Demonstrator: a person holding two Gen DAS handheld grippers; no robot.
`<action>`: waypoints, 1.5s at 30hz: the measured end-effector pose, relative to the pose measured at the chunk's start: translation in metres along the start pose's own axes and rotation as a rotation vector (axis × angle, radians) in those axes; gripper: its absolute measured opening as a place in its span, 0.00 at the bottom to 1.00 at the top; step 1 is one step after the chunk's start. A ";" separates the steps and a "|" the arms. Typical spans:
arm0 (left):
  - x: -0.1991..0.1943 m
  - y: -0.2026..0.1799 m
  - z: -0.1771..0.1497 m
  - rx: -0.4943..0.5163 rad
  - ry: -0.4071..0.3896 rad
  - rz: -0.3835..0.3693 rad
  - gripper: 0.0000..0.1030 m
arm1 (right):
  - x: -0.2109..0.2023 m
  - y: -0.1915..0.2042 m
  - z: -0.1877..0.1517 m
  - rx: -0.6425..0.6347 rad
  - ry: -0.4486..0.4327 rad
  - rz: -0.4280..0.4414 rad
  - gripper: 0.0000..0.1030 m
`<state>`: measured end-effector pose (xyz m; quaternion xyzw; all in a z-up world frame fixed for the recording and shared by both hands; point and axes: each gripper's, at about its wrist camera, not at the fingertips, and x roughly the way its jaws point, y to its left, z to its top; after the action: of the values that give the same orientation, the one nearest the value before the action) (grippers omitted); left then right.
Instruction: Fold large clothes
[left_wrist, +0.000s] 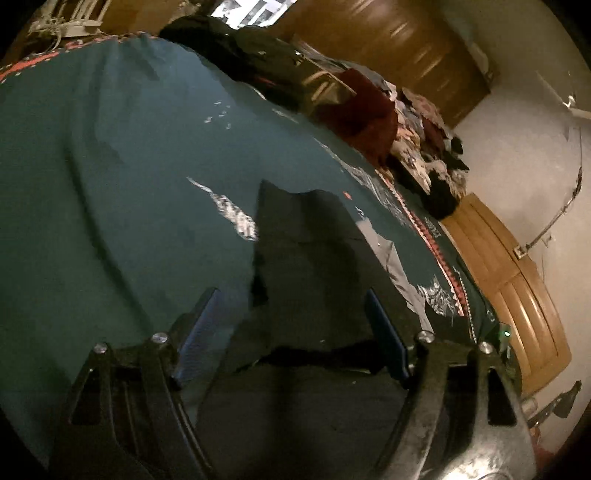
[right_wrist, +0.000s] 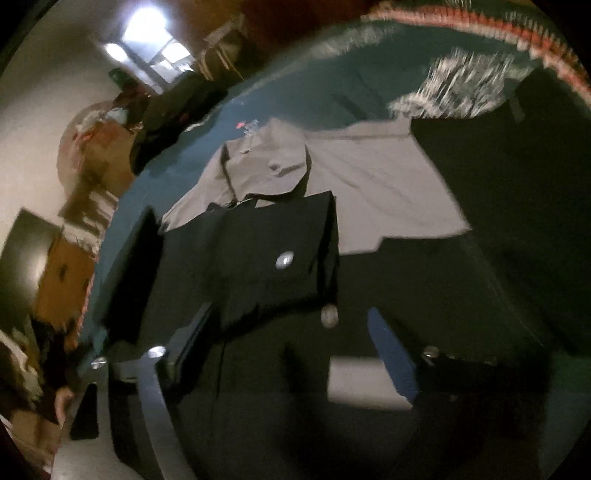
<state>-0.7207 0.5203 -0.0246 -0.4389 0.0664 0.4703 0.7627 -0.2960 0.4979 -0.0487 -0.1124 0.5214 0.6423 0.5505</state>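
dark garment (right_wrist: 280, 258) lies spread flat on the teal bedspread (left_wrist: 110, 166), lapped over a grey garment (right_wrist: 369, 177) at its 12 o'clock; small silver round spot on the dark cloth. left tongs (left_wrist: 291, 332) released, dark cloth below the gap, pads not pressing. right tongs (right_wrist: 295, 354) released above the dark garment. clothes pile (left_wrist: 424, 147) at the bed's 2 o'clock edge. no containers seen.

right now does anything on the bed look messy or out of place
Yes. A heap of loose clothes is piled unfolded along the far edge of the teal bedspread. Nearer, the dark garment lies overlapping the grey shirt, whose collar end is rumpled.
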 end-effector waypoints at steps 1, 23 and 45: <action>0.005 0.002 0.001 -0.002 -0.001 0.007 0.75 | 0.011 -0.002 0.007 0.019 0.018 0.006 0.76; -0.018 0.025 -0.037 0.023 0.009 0.043 0.76 | -0.022 -0.035 0.022 0.054 -0.098 -0.055 0.03; 0.011 -0.008 -0.046 0.146 0.101 0.174 0.80 | -0.080 -0.086 -0.003 0.109 -0.121 0.009 0.47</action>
<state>-0.6941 0.4928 -0.0535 -0.3980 0.1767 0.5059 0.7446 -0.1975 0.4356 -0.0394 -0.0409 0.5219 0.6211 0.5833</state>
